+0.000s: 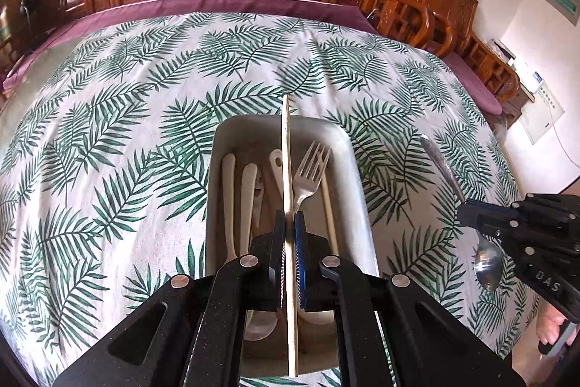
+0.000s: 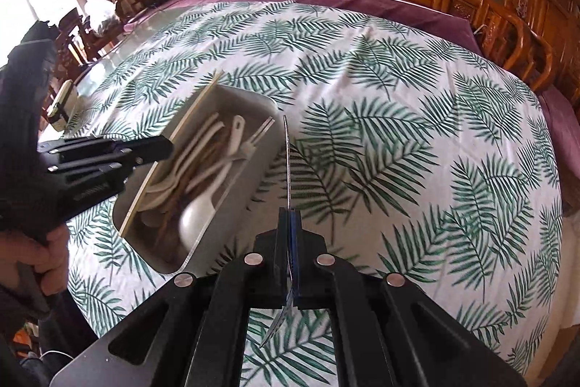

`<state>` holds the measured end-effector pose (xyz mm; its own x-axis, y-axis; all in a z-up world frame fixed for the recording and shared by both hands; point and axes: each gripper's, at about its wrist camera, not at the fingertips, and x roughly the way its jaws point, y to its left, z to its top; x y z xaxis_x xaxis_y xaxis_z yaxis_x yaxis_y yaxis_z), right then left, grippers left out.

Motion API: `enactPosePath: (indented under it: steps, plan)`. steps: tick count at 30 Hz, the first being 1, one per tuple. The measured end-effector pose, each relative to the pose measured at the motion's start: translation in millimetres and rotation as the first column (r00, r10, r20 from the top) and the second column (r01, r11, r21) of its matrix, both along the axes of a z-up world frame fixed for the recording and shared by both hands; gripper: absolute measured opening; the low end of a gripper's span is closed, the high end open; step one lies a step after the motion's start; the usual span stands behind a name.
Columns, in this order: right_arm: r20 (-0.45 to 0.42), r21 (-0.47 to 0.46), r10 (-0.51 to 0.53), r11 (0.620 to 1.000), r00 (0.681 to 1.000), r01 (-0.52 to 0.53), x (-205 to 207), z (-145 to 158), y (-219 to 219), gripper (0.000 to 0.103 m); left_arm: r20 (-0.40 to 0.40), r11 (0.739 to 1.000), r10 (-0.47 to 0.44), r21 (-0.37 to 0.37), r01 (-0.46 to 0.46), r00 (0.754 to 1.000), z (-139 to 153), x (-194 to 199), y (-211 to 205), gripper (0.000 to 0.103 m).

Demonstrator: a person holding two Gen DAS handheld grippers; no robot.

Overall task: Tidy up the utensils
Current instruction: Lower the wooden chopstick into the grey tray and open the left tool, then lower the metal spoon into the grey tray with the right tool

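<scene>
Left hand-held gripper [image 1: 289, 223] clamps a chopstick [image 1: 288, 169] above the tray [image 1: 362, 176]; right hand-held gripper [image 2: 288, 223] clamps a metal spoon [image 2: 287, 162] beside the tray. Risk: either thin utensil pivots, landing off the tray on the surface [image 2: 398, 97].

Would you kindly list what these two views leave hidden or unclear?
- Left wrist view: the near end of the tray and the bowls of its white spoons, hidden behind the left tongs.
- Right wrist view: the tray's contents, motion-blurred; the metal spoon's bowl shows edge-on only.
</scene>
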<state>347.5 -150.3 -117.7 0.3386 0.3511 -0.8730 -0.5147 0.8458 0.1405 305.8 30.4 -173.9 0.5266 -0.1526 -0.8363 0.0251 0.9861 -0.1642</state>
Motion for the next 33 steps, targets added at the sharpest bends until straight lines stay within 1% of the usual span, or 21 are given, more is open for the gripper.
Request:
enactPosePath:
  steps: [5, 9, 18, 27, 33]
  plan:
    - [0.002, 0.011, 0.019, 1.0, 1.0, -0.019, 2.3, 1.9, 16.3, 0.002, -0.008, 1.0, 0.011, 0.002, -0.011, 1.0, -6.1, -0.5, 7.4, 0.004]
    - [0.001, 0.021, 0.034, 0.999, 0.999, -0.034, 3.8, 2.7, 30.2, 0.002, 0.013, 1.0, 0.012, 0.008, -0.012, 1.0, -0.5, -4.7, 11.9, 0.005]
    - [-0.002, 0.034, 0.067, 0.997, 0.998, -0.067, 4.5, -0.5, 60.6, 0.002, 0.059, 0.998, 0.054, 0.036, -0.056, 0.997, 16.7, -19.4, 33.3, 0.005]
    - [-0.013, 0.049, 0.065, 0.997, 0.998, -0.064, 7.4, -6.9, 84.6, 0.002, 0.096, 0.993, 0.093, 0.064, -0.099, 0.991, 28.4, -26.9, 56.4, 0.005]
    - [-0.028, 0.056, 0.06, 0.997, 0.998, -0.059, 12.3, -12.8, 95.9, 0.002, 0.105, 0.991, 0.113, 0.066, -0.12, 0.988, 31.5, -32.7, 68.6, 0.005]
